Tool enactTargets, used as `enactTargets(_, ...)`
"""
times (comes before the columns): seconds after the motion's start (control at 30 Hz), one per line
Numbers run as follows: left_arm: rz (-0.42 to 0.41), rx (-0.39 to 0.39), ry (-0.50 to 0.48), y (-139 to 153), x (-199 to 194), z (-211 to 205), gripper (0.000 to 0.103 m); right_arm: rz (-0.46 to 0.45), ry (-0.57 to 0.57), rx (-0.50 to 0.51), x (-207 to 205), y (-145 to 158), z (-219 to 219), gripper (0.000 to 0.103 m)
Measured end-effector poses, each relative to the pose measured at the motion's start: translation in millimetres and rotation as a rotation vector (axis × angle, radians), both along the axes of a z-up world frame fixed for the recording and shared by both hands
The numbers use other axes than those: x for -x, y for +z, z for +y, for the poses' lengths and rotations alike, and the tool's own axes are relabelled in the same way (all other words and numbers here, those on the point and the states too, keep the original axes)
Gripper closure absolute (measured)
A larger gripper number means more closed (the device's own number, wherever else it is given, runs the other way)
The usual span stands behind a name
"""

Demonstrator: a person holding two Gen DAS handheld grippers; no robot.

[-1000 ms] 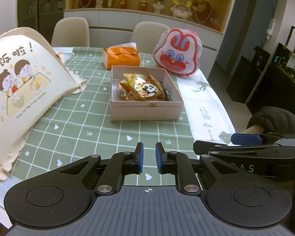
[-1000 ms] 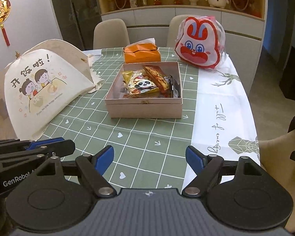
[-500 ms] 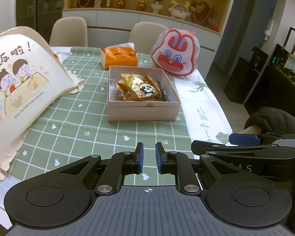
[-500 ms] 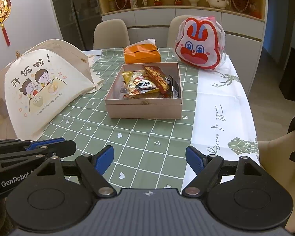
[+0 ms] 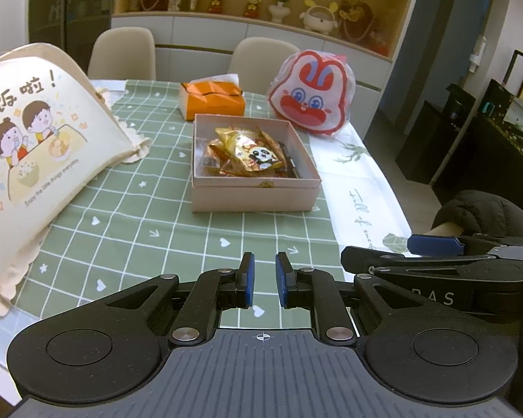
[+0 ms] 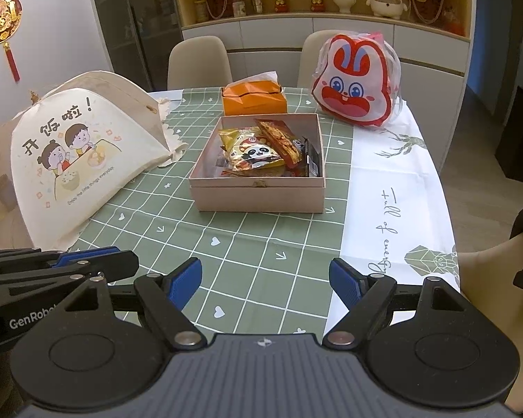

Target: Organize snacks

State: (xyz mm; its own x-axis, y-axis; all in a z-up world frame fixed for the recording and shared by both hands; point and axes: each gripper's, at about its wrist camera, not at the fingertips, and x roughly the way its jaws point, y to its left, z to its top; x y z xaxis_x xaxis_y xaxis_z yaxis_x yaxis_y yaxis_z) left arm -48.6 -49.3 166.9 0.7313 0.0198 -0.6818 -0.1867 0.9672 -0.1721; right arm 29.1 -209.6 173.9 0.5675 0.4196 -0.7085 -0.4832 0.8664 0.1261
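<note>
With the left gripper [image 5: 263,280] nearly shut and the right gripper [image 6: 265,284] wide, both empty, the light, crinkly, slippery snack packets [image 6: 258,155] are probably best pinched at 1 sealed edge.

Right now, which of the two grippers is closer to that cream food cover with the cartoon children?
Left. The left gripper sits close to the food cover's near edge; the right gripper is farther out, with the left one between it and the cover.

The black left gripper with blue pads [image 5: 262,280] points downward, its jaws drawn nearly together and holding nothing. Beside it, the black right gripper [image 6: 265,284] has wide, empty jaws.
</note>
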Motion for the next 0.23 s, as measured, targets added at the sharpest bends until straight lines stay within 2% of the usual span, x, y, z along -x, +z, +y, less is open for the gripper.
enactTargets(0.23, 0.0, 0.028, -0.015, -6.4, 1.0, 0.4, 0.086, 0.0, -0.002, 0.003, 0.9, -0.3, 0.9, 0.022)
